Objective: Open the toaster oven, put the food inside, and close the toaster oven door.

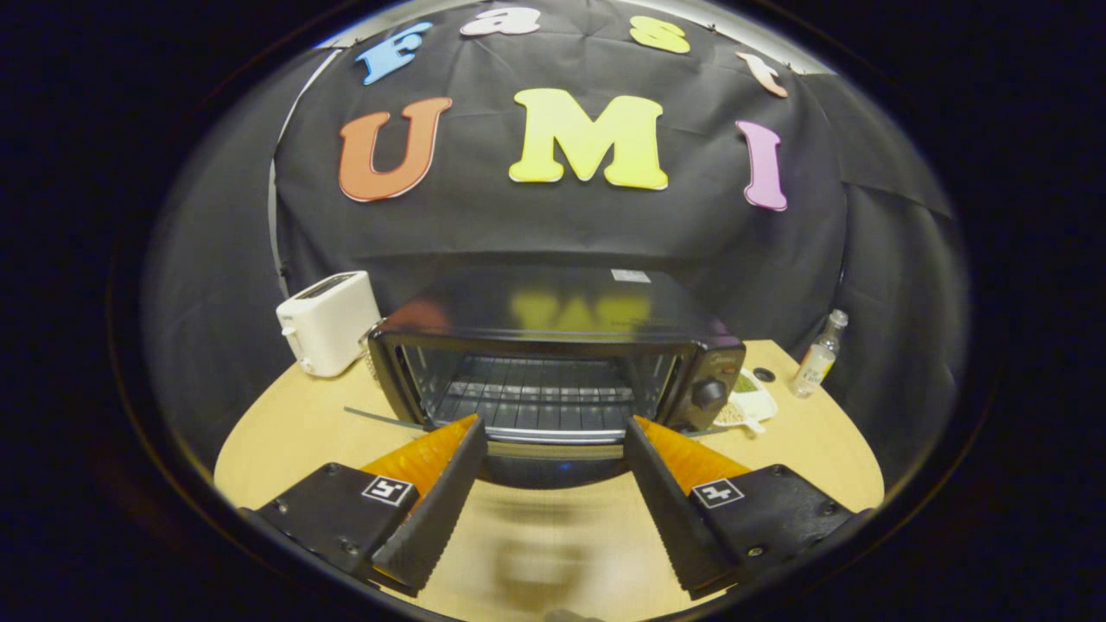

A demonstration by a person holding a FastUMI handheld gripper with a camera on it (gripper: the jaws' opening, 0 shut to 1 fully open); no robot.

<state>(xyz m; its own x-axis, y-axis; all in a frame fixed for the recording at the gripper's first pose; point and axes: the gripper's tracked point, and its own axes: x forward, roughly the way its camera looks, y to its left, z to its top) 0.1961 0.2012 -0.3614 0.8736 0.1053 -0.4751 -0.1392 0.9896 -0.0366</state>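
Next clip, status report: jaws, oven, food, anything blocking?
Gripper jaws open, nothing held, just short of the toaster oven. Oven door down, rack bare. Food plate on table beside oven's knob side. Path clear.

gripper view | faces open toaster oven (553, 363) | close, slightly above | fingers spread

The gripper (553, 428) is level, its fingers spread wide apart, holding nothing.

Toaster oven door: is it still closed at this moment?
No. The toaster oven has its door dropped open ahead of the open gripper, leaving the bare wire rack exposed.
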